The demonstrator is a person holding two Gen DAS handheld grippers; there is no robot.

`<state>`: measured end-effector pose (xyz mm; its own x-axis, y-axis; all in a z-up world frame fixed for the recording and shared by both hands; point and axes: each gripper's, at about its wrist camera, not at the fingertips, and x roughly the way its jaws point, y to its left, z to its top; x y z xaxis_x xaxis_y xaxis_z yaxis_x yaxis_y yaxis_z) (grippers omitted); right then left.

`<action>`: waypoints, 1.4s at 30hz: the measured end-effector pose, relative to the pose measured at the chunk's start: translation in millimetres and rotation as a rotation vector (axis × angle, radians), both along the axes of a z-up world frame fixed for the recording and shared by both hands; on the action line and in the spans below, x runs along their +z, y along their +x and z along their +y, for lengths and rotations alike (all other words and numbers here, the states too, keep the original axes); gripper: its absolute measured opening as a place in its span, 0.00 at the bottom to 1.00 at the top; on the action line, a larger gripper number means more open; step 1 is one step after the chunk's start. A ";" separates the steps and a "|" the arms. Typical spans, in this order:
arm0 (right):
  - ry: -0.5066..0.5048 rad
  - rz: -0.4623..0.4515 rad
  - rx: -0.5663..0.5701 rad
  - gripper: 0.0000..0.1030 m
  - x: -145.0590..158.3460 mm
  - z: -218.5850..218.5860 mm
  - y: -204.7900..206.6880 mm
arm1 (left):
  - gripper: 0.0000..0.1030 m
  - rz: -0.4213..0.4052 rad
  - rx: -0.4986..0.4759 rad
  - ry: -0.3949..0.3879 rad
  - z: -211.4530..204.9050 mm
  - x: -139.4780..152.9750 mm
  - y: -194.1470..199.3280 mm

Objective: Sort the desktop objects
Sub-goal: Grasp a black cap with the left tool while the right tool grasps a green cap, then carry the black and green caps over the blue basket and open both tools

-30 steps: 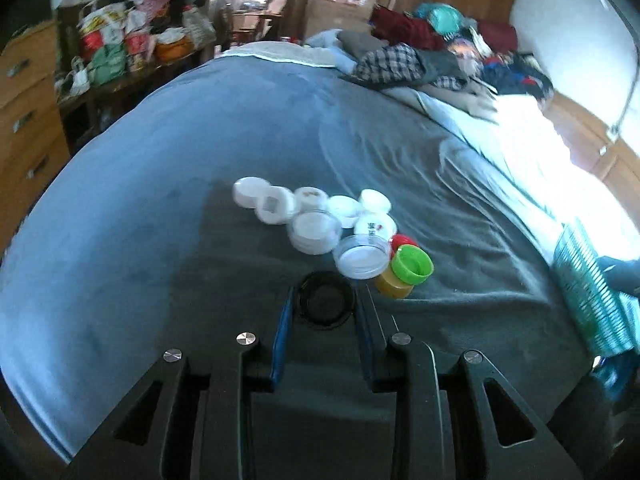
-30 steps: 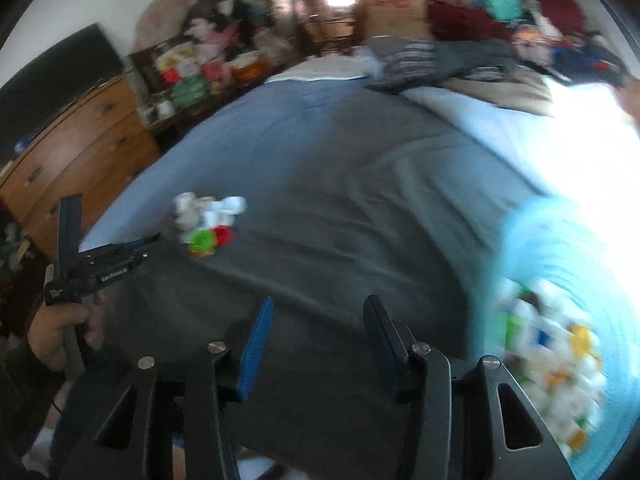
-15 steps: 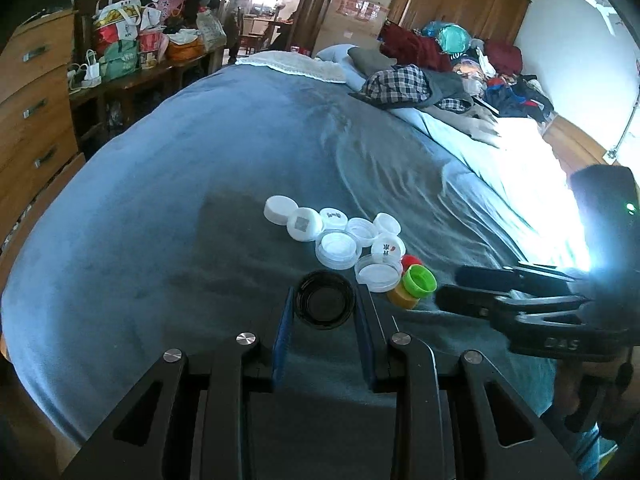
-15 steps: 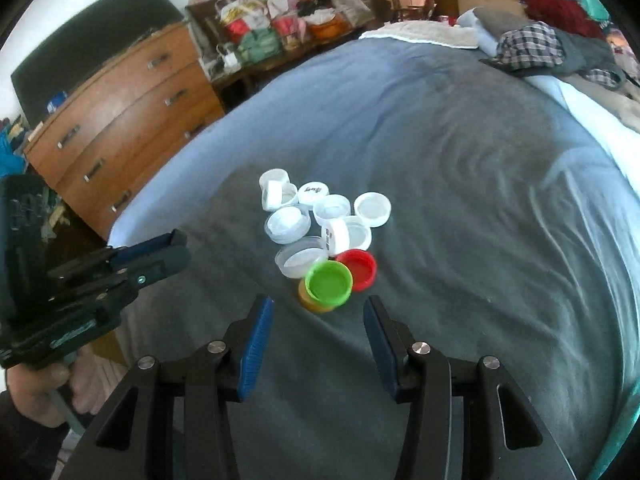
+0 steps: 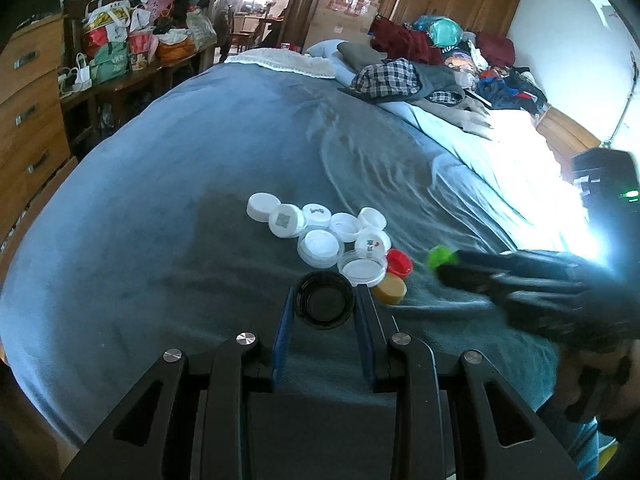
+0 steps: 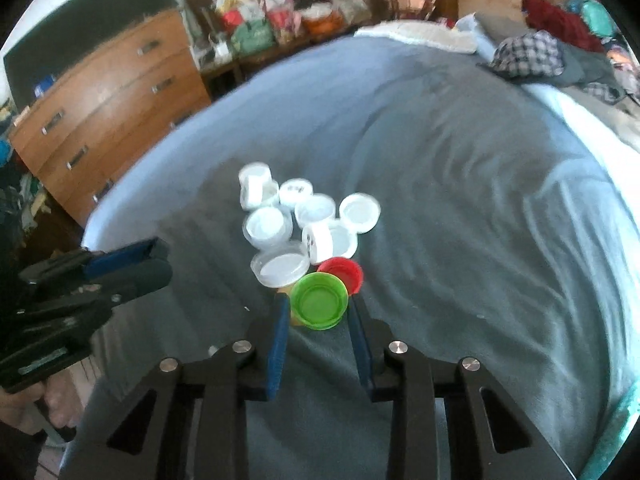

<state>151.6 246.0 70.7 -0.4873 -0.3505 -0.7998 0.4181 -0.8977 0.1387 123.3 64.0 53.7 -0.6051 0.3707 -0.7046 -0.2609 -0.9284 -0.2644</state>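
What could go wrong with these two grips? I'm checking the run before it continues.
1. The right tongs have just been closing around the green cap, which sits against the yellow cap and red cap; lifting might drag those along.
2. The left tongs pinch the black cap only at their tips, so it could slip out.
3. The soft grey blanket may let loose white caps roll.

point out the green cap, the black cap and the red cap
green cap [image 6: 319, 299], right wrist view, on its hollow open inside
black cap [image 5: 323, 305], left wrist view, on its dark inner floor
red cap [image 5: 399, 262], left wrist view, on its red top, right of the clear lid
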 end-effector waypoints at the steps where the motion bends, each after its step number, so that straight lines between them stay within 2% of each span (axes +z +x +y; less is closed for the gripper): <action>1: -0.003 0.017 -0.006 0.31 7.7 5.2 6.7 | 0.24 0.003 -0.003 -0.003 1.3 1.9 1.4; 8: -0.017 0.095 -0.067 0.31 51.2 43.6 48.3 | 0.24 0.032 -0.025 -0.023 20.2 18.2 9.6; 17: -0.045 0.151 -0.152 0.31 81.2 94.6 83.7 | 0.24 0.092 -0.111 -0.049 71.6 49.8 19.8; 34: -0.066 0.250 -0.361 0.31 121.9 202.9 125.5 | 0.24 0.211 -0.358 -0.067 215.0 116.0 34.5; 42: -0.065 0.258 -0.466 0.31 128.1 260.0 149.4 | 0.24 0.222 -0.482 -0.082 288.8 126.1 46.0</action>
<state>301.0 506.0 198.8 -0.7810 -0.0952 -0.6172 0.0054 -0.9893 0.1458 169.4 352.7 179.9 -0.5175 0.5922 -0.6176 -0.7042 -0.7048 -0.0857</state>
